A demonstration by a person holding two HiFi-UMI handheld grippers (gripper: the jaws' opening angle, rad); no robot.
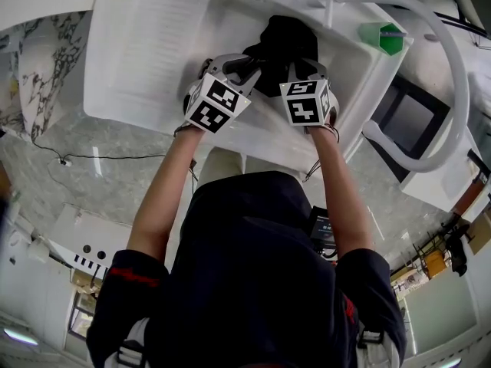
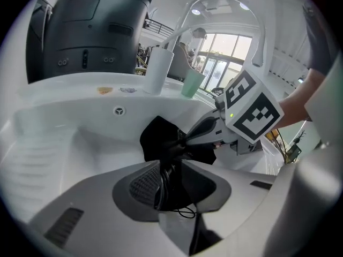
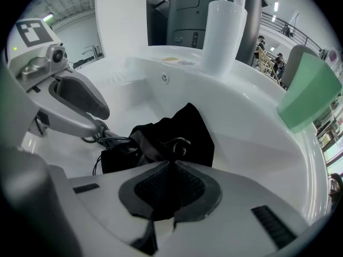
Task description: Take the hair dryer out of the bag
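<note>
1. Jaws of the right gripper (image 3: 171, 167) are clenching on a gathered fold of the black bag (image 3: 185, 130) near its mouth. This grip is probably pinning the soft fabric so the other side can be worked.
2. The left gripper (image 2: 172, 170) is standing released. Its pads are apart, and a thin black cord (image 2: 161, 189) is lying loose in the gap without being pressed. Whether that cord is the bag's drawstring or the dryer's lead cannot be told.
3. Both grippers are pointing down at the bag's near edge, side by side, with the left one's tips at the left of the opening. That pairing is looking like a setup for spreading the mouth apart.
4. The hair dryer is not showing in any view. It is presumably sitting inside the bag, so the task is judged to be at the opening stage, with the lift-out not yet done.
5. The bag is lying slumped in the white basin (image 1: 146, 44), close to its far wall. The smooth, sloping surface is likely letting the fabric slide, which would explain why one gripper is holding it down.
6. On the rim beyond, a white tumbler (image 3: 225, 31) and a green cup (image 3: 308, 92) are standing upright, well apart from the bag and clear of the work.
</note>
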